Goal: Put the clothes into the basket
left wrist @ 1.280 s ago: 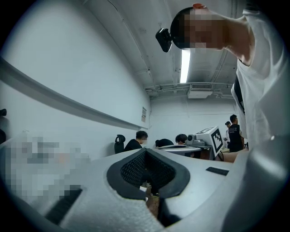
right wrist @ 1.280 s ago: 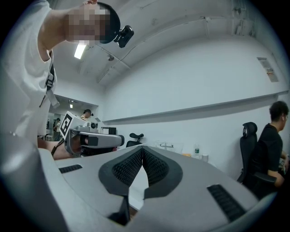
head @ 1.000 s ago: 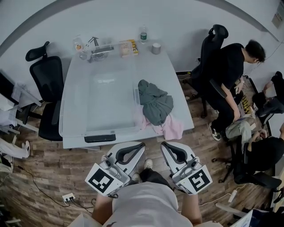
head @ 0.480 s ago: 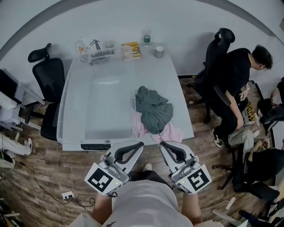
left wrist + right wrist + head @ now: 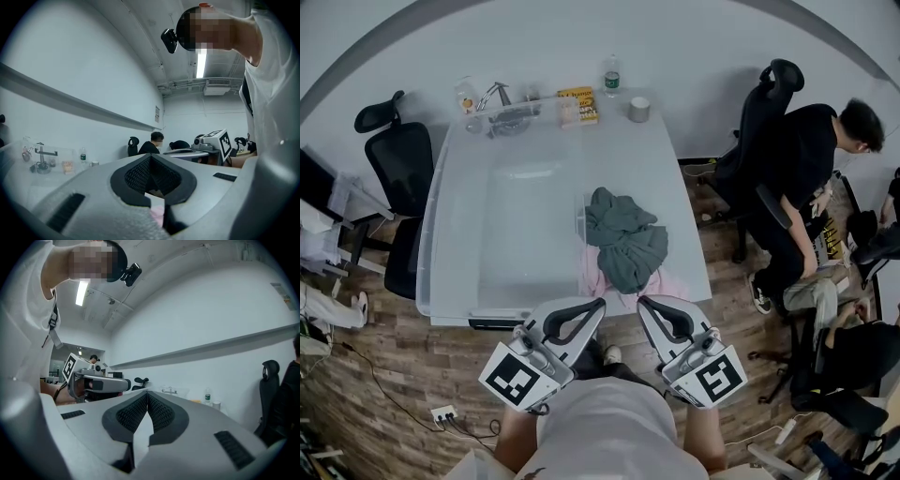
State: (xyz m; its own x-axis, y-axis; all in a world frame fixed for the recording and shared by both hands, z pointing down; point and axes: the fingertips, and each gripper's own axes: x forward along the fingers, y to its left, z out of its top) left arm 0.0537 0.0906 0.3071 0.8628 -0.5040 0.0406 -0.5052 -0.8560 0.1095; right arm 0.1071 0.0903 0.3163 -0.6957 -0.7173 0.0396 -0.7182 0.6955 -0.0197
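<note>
Clothes: at the bench's near right edge, just ahead of the right hand-held gripper (the nearer one).
Left hand-held gripper: closed and empty, like the right.
Basket: just left of the clothes.

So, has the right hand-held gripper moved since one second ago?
Yes. The right hand-held gripper has come forward, closer to the near edge of the table.
</note>
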